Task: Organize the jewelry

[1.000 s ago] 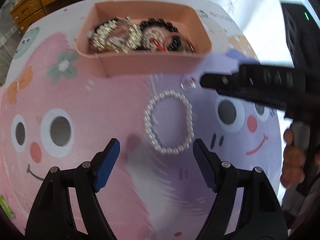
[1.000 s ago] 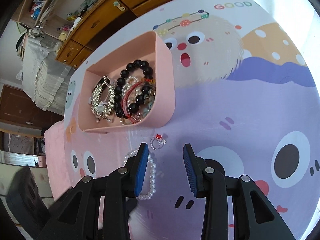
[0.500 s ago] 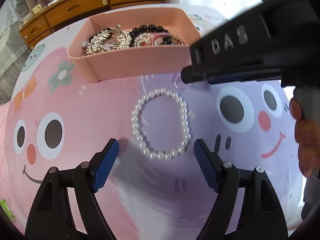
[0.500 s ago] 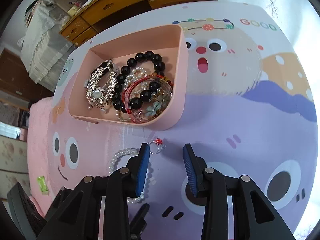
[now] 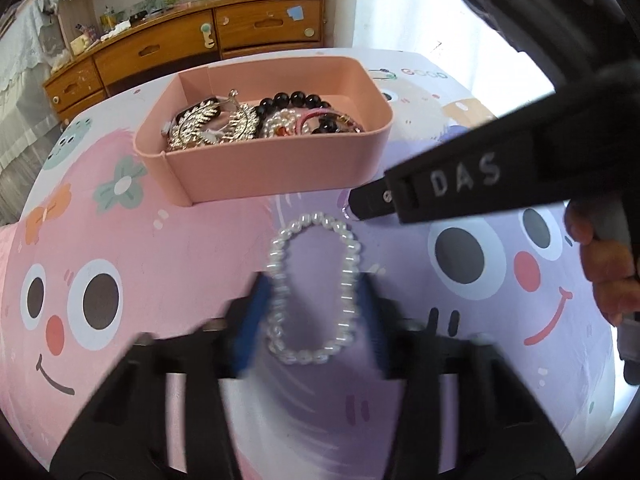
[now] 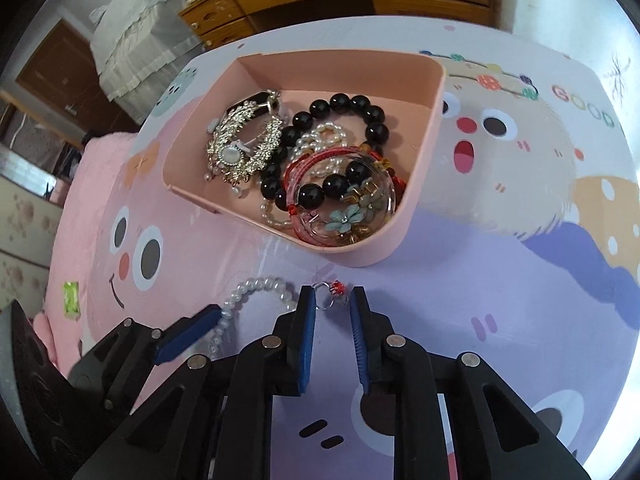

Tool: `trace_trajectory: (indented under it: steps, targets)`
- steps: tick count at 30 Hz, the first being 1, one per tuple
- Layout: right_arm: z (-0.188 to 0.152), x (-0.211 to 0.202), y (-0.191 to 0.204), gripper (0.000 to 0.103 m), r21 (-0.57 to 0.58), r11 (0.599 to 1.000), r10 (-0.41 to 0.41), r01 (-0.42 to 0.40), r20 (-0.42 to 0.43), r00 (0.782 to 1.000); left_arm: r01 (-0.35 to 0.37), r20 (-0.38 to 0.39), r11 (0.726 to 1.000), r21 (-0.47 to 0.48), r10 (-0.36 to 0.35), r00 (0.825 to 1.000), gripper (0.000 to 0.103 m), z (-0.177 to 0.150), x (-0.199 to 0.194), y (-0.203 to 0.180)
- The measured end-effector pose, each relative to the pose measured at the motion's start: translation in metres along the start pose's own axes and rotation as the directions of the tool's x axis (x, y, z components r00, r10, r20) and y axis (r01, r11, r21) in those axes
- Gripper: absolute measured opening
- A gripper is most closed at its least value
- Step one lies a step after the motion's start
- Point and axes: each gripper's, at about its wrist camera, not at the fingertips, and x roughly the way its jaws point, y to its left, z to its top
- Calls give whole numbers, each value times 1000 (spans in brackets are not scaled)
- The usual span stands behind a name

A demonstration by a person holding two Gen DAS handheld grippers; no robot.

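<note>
1. The pink tray stands at the far side of the cartoon mat and already holds a silver leaf brooch, a black bead bracelet and a clear bangle with flowers. I judge that it is the collecting place, so what lies outside it is what remains for me.
2. Two pieces lie on the mat just before the near wall of the tray: the pearl bracelet and the small ring with a red stone. They are near each other but apart, so I take one with each hand.
3. My left gripper is closing around the pearl bracelet. The loop lies flat between the two blue pads and is pressed into a long oval. The pads are blurred, so I cannot tell if they press firmly.
4. My right gripper is also closing, with a narrow gap. The ring sits at the tips between the pads; I see no contact yet, and it lies on the mat.
5. Both grippers point steeply down at the mat, side by side. In the left view the right one crosses from the right, its tip beside the bracelet's far end, and a hand holds its grip.
6. The ring is small and may slip out, so in my judgement the right pads need careful centering.
</note>
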Motion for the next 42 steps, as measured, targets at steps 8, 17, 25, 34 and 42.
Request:
trace_trajectory:
  steps: [8,17,25,34,42]
  targets:
    - [2,4,1,7,-40,999,11,-11,1,1000,77,-29,989,-127,-81,996,11,6,-1,28]
    - [-6,-1,-4,5,-3,998,63,-63,-7,998,118,-3,972,-204,-121,993,0,1,-18,52]
    - [-6,-24,0,5,4,998,68,-68,23,997,64,-38,968,-241,-75,996,0,1,-20,64]
    - [-11,-42,-1,5,10,998,64,-64,44,997,24,-142,969,-244,-60,988,0,5,-5,70]
    - [-16,-51,-9,5,12,999,49,-50,48,998,54,-111,965,-257,-85,990,9,9,-10,70]
